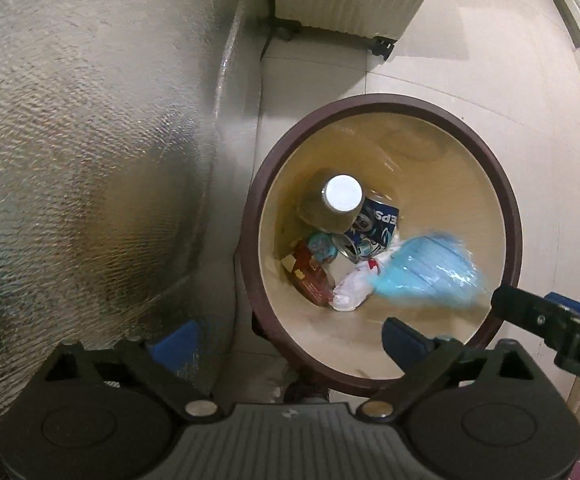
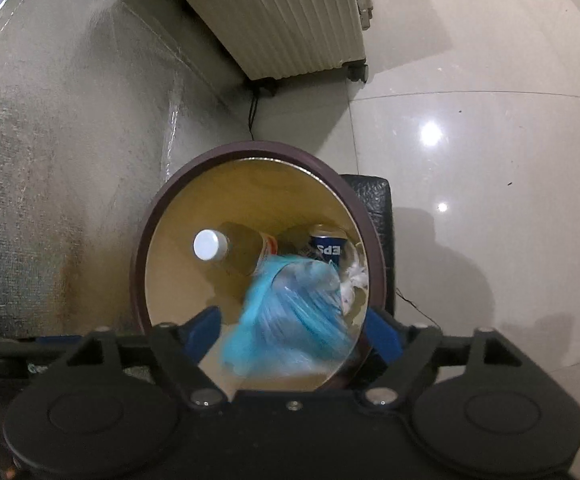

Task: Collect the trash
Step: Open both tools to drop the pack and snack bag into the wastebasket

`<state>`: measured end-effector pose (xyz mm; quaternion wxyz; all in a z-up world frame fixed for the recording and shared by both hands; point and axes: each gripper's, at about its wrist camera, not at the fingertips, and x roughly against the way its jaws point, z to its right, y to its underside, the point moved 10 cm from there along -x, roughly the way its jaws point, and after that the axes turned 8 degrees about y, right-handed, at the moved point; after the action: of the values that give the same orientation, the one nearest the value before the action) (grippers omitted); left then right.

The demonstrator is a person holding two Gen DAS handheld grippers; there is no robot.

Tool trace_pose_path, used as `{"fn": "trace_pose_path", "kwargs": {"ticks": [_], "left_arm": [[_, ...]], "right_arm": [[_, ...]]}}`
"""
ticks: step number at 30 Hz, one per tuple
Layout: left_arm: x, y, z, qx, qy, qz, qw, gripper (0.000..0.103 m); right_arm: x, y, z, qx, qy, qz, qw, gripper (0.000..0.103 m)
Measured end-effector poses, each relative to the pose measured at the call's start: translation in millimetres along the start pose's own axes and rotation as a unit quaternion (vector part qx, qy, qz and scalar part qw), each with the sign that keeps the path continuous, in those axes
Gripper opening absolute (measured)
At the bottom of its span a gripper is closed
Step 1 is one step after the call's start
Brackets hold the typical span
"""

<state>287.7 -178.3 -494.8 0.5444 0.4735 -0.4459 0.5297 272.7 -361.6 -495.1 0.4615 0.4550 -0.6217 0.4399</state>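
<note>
Both claws spread over the bin, gripping nothing: left claw, right claw. Blue bag blurred inside the bin, apparently dropping in. Bottle, can, wrappers already at the bottom. Drop looks nearly done; leftover trash outside the bin not visible.

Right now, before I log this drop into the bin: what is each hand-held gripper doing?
Left hand-held gripper: open, holding nothing.
Right hand-held gripper: open; the blurred blue plastic bag lies between its fingers over the bin, not gripped.
</note>
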Motion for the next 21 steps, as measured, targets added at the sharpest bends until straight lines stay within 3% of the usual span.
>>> {"fn": "trace_pose_path", "kwargs": {"ticks": [6,10,16,21], "left_arm": [[7,2,-2,-0.012,0.004,0.006,0.9999,0.103],[16,6,-2,-0.014,0.004,0.012,0.9998,0.103],[32,7,3,-0.02,0.009,0.025,0.9995,0.103],[48,7,6,-0.029,0.013,0.039,0.9987,0.103]], "right_arm": [[4,5,-4,0.016,0.005,-0.001,1.0,0.087],[10,10,-2,0.025,0.011,-0.001,1.0,0.093],[28,10,4,0.02,0.013,0.019,1.0,0.103],[46,9,11,0.016,0.022,0.036,0.999,0.103]]}}
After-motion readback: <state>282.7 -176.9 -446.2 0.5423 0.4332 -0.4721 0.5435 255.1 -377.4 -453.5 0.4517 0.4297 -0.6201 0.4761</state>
